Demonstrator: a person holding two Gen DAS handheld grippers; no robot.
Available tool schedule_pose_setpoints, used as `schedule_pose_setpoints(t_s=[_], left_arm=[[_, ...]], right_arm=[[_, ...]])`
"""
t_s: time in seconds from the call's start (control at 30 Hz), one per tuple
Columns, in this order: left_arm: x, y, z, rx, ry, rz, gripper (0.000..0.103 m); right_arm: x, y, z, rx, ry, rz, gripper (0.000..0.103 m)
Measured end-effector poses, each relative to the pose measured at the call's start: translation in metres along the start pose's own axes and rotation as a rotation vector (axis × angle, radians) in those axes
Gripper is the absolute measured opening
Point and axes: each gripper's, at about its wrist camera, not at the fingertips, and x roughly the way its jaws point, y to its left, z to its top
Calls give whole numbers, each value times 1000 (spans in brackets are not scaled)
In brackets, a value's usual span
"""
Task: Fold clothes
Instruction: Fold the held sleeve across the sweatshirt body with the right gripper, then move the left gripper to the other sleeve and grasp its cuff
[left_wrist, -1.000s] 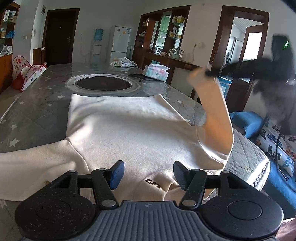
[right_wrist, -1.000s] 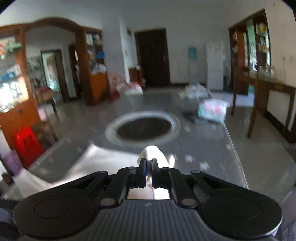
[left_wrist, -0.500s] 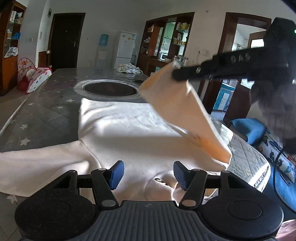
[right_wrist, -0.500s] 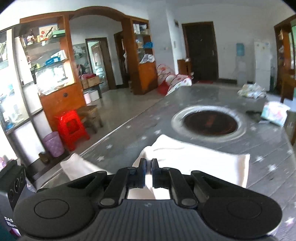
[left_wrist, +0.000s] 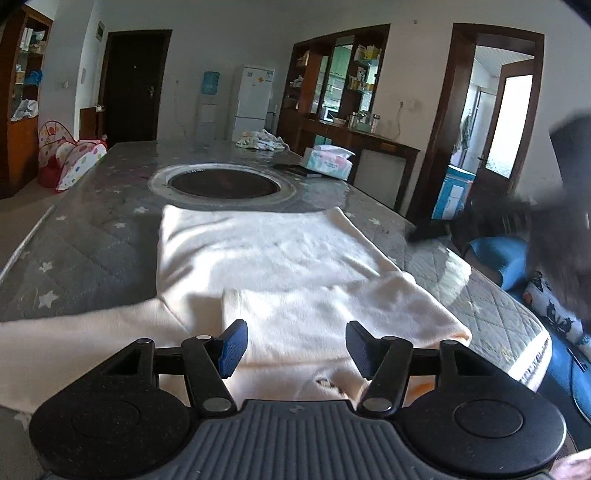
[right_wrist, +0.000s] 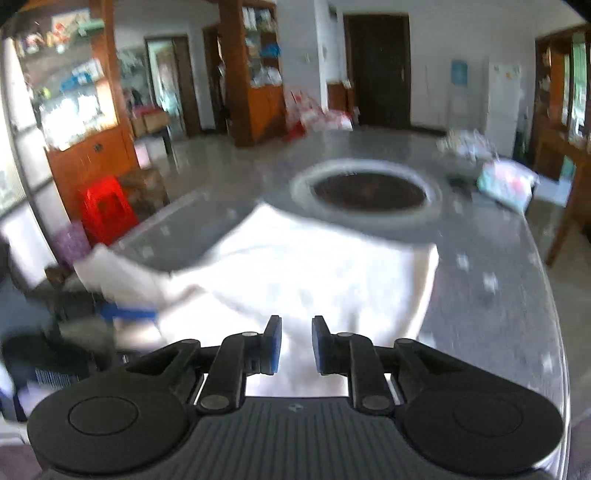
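Left gripper (left_wrist: 293, 345) jaws spread wide, nothing between them, low over the near edge of a cream sweatshirt (left_wrist: 258, 254). Right gripper (right_wrist: 296, 345) jaws parted by a small gap, empty, above the same garment (right_wrist: 314, 273); that view is blurred. Sweatshirt lies flat on the grey star-print table cover (left_wrist: 92, 243), right sleeve (left_wrist: 332, 314) folded across the chest, left sleeve (left_wrist: 74, 336) spread outward. Tissue pack (left_wrist: 327, 161) sits beyond the round table inset (left_wrist: 223, 183).
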Motion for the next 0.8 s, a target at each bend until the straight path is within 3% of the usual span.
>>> schedule_pose_setpoints(t_s=[0.3, 0.5, 0.8], left_arm=[[28, 3, 3, 5, 60, -10, 54], [29, 9, -1, -13, 78, -7, 53], [21, 13, -2, -33, 68, 9, 52]], right_arm=[[21, -16, -36, 13, 101, -44, 17], [18, -23, -19, 19, 36, -62, 17], [38, -31, -17, 25, 41, -102, 18]])
